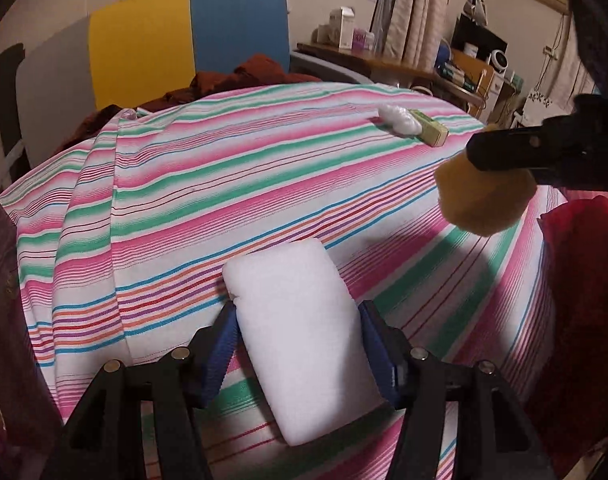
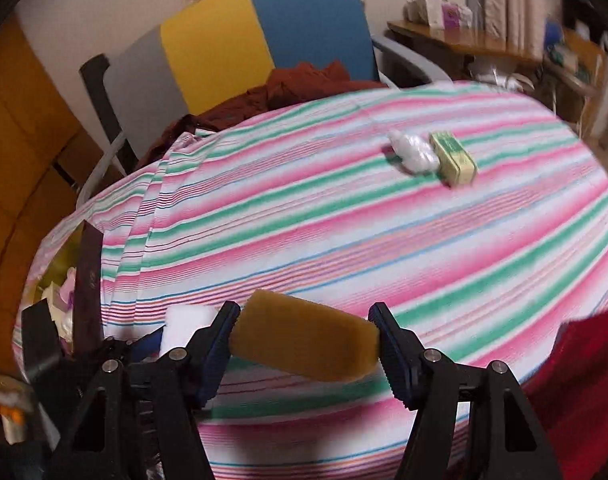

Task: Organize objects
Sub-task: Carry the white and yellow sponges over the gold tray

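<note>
Both hands are working at once here: the left gripper [image 1: 298, 344] is pinching a white sponge [image 1: 300, 332] across its narrow width, fingers [image 1: 220, 354] pressing on its 2 long sides, while the right gripper [image 2: 308, 346] is clamping a yellow sponge [image 2: 304, 346] end to end, blue pads biting into its 2 short ends. Neither block looks to be resting on the striped cloth [image 1: 224, 184] covering the counter; both are being carried just above its near part, the yellow one to the right of the white. The white sponge is pointing its long axis straight ahead along the fingers, away from the camera toward the far side of the counter. The yellow sponge is lying crosswise between its fingers, long axis running left to right and tilting slightly down to the right. Over at the far right of the cloth, a crumpled white plastic wrapper [image 1: 398, 119] and a small green box [image 1: 430, 132] are sitting touching each other, looking like the gathering spot. So I am judging the job roughly halfway: 2 items seemingly grouped, 2 sponges in the air and not yet set down. Which place they are meant for, the views are not telling me.
</note>
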Tool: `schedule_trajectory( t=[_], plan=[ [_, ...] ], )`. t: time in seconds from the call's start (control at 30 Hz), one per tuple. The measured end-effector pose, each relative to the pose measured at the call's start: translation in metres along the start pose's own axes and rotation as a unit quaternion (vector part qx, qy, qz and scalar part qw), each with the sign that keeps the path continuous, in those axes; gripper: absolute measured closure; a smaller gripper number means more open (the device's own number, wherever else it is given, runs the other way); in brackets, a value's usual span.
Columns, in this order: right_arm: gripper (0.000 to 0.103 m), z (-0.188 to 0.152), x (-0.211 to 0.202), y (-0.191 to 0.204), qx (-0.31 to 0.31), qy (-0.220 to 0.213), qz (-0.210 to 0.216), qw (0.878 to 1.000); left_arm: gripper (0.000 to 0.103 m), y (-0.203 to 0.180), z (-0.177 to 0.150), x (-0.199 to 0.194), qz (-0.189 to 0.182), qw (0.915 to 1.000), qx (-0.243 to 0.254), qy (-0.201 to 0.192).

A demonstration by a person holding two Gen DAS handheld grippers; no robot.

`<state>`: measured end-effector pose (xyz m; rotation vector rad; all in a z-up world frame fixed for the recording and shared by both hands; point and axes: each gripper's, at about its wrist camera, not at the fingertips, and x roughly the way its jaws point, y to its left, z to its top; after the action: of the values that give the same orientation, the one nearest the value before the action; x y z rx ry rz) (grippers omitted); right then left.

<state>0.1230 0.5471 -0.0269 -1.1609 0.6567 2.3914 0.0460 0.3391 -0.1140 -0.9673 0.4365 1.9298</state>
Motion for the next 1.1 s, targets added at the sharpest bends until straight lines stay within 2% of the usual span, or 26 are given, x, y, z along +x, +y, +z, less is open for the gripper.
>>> schedule_trajectory(
  t=[0.13,0.6,0.77,0.97,1.1],
  plan=[
    [0.035,0.001,0.008,-0.009,0.018,0.013,0.013,1.0,0.041,0.002,-0.006,0.001,-0.009,0.9996,0.0,-0.027],
    [0.035,-0.001,0.012,0.004,-0.016,0.029,-0.012,0.999,0.04,0.01,-0.01,0.003,-0.03,0.9987,-0.016,-0.037],
    [0.035,-0.001,0.015,0.007,-0.025,0.035,-0.025,0.999,0.045,0.009,-0.008,-0.001,-0.036,0.9988,-0.01,-0.031],
    [0.035,-0.001,0.019,0.01,-0.033,0.042,-0.04,0.998,0.045,0.011,0.005,-0.058,-0.038,0.996,-0.007,-0.081],
    [0.035,-0.003,0.02,0.011,-0.037,0.044,-0.046,0.997,0.044,0.036,0.009,-0.103,-0.011,0.9927,-0.036,-0.115]
  ],
)
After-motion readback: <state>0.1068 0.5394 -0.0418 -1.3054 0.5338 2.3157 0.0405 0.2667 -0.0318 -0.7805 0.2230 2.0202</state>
